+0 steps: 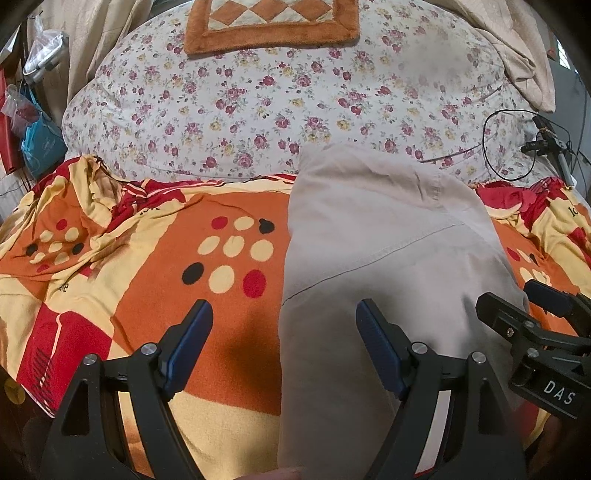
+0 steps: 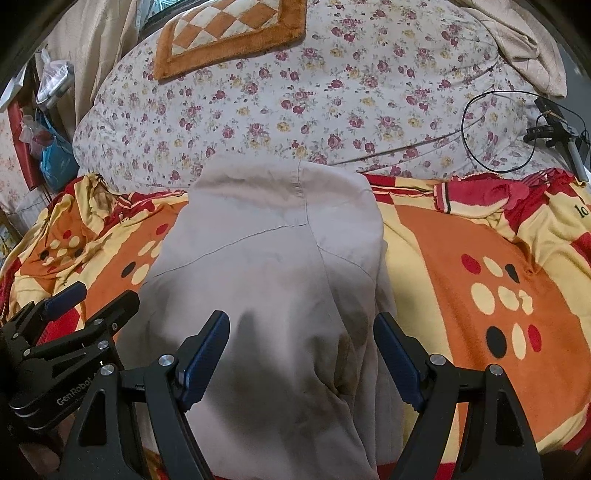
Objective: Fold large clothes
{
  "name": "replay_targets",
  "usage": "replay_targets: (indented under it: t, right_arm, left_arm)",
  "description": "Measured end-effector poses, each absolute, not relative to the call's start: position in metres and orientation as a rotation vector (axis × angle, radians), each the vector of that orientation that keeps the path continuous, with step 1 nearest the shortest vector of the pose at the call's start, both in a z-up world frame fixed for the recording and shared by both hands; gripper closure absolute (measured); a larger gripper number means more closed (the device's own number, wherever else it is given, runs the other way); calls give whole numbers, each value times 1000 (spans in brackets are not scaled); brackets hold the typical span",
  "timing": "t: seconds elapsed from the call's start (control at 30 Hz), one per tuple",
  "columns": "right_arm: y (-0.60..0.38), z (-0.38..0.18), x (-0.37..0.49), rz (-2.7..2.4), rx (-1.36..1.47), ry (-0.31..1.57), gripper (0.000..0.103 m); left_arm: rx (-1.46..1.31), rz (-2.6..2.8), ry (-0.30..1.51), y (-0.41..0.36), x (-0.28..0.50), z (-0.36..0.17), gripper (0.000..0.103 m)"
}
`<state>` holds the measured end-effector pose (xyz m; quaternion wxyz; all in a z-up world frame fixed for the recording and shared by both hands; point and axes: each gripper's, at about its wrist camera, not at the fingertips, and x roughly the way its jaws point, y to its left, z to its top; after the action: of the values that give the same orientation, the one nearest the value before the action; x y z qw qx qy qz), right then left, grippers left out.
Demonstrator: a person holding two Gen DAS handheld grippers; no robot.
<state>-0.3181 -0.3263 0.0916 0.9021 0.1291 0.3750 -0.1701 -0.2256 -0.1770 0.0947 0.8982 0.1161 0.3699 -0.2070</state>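
Observation:
A beige garment, apparently trousers (image 1: 388, 258), lies lengthwise on an orange, yellow and red blanket (image 1: 147, 258); it also fills the middle of the right wrist view (image 2: 266, 280). My left gripper (image 1: 284, 314) is open and empty, straddling the garment's left edge near its close end. My right gripper (image 2: 301, 325) is open and empty, just above the garment's close end. Each gripper shows in the other's view: the right one (image 1: 517, 302) at the right edge, the left one (image 2: 92, 295) at the left edge.
A floral quilt (image 1: 277, 110) lies beyond the blanket, with an orange checkered mat (image 1: 269, 29) on it. A black cable loop and a small device (image 1: 543, 144) sit at the right. Bags (image 1: 37, 140) hang at the left. A beige cloth (image 1: 524, 55) lies far right.

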Motion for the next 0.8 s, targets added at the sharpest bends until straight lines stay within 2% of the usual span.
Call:
replay_targets:
  t: [0.8]
  right_arm:
    - [-325,88,-315,-350,275,782,21]
  left_arm:
    - [239,-422,768,-174,-222,91,23]
